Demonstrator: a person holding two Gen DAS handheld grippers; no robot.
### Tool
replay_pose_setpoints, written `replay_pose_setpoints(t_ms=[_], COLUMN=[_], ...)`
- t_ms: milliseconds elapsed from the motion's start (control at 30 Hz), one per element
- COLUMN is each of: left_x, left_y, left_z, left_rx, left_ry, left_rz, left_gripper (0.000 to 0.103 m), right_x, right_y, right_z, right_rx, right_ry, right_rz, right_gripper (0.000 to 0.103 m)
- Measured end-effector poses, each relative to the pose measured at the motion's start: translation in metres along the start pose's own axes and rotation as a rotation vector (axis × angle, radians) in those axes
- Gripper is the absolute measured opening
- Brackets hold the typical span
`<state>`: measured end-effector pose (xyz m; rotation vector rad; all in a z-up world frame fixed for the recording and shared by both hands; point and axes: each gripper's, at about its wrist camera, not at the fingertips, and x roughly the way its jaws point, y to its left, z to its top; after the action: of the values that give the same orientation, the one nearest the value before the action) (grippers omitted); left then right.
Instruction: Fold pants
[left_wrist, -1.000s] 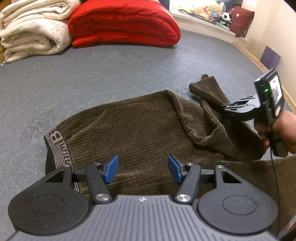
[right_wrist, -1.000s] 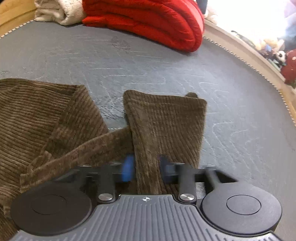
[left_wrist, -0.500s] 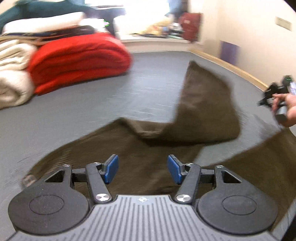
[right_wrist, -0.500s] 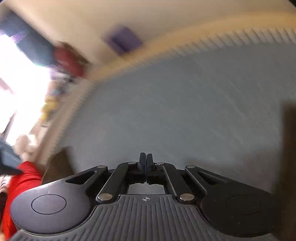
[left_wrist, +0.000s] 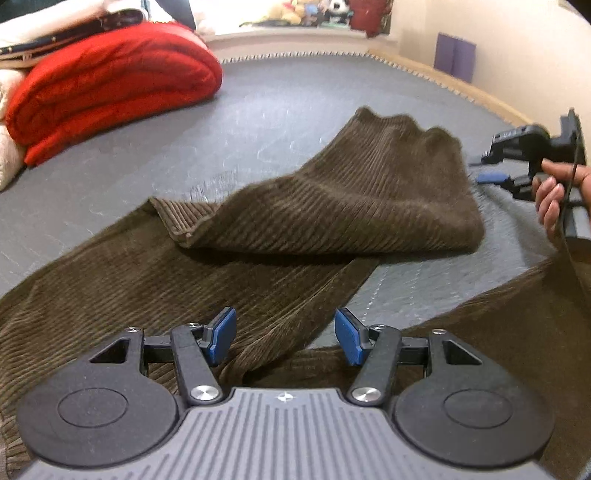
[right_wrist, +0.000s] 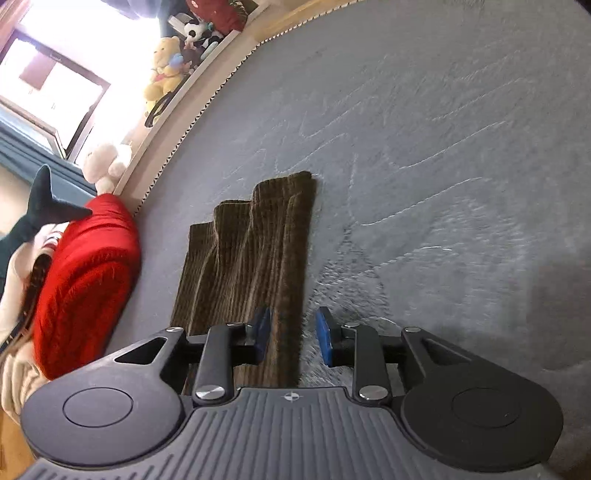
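Brown corduroy pants (left_wrist: 317, 206) lie on the grey bed cover (left_wrist: 288, 96). One leg stretches away from me and ends in a rumpled cuff; the other leg runs to the lower right. My left gripper (left_wrist: 284, 336) is open and empty, low over the cloth near the crotch. My right gripper (right_wrist: 291, 334) is open, its jaws apart over the leg's (right_wrist: 251, 258) right edge, holding nothing. It also shows in the left wrist view (left_wrist: 491, 168), just right of the cuff.
A folded red blanket (left_wrist: 107, 85) and cream blankets (left_wrist: 7, 155) lie at the back left. Stuffed toys (right_wrist: 162, 77) line the window ledge. The bed's wooden edge (left_wrist: 491, 99) runs along the right, by the wall.
The right gripper, shut on the pant leg half a second ago, has opened and let it go. The leg, flung out while lifted, now lies stretched on the bed. The left gripper stayed open.
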<state>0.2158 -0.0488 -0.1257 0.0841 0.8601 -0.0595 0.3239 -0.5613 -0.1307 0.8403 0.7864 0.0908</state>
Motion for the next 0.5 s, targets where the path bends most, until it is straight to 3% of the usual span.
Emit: replay_pose_setpoints(t_ms=[233,333,367,400,500], left_x=[0.035,0.046,0.05,0.052,0.051], left_y=[-0.007,-0.012,-0.013,-0.014,-0.012], left_z=[0.005,0.005,0.005,0.006,0.013], left_rx=[0.005,0.034,0.049,0.061,0.067], left_ry=[0.075,0.105,0.111,0.105,0.112], left_rz=[-0.058,-0.045,-0.026,-0.012,0.035], left_gripper=[0.066,0.067,0.066,0.061,0.019], right_x=[0.042,0.051,0.054,0.057,0.056], right_y=[0.013,0.02,0.022,0.023,0.035], right_z=[0.003,0.006,0.007,0.008,0.016], right_rx=[-0.048,-0.072,-0.079,-0.086,-0.102], right_ry=[-0.034,-0.044,-0.037,-0.025,-0.024], right_rz=[-0.004,-0.011,-0.017,-0.026,-0.031], right_gripper=[0.029,0.028,0.016,0.012,0.01])
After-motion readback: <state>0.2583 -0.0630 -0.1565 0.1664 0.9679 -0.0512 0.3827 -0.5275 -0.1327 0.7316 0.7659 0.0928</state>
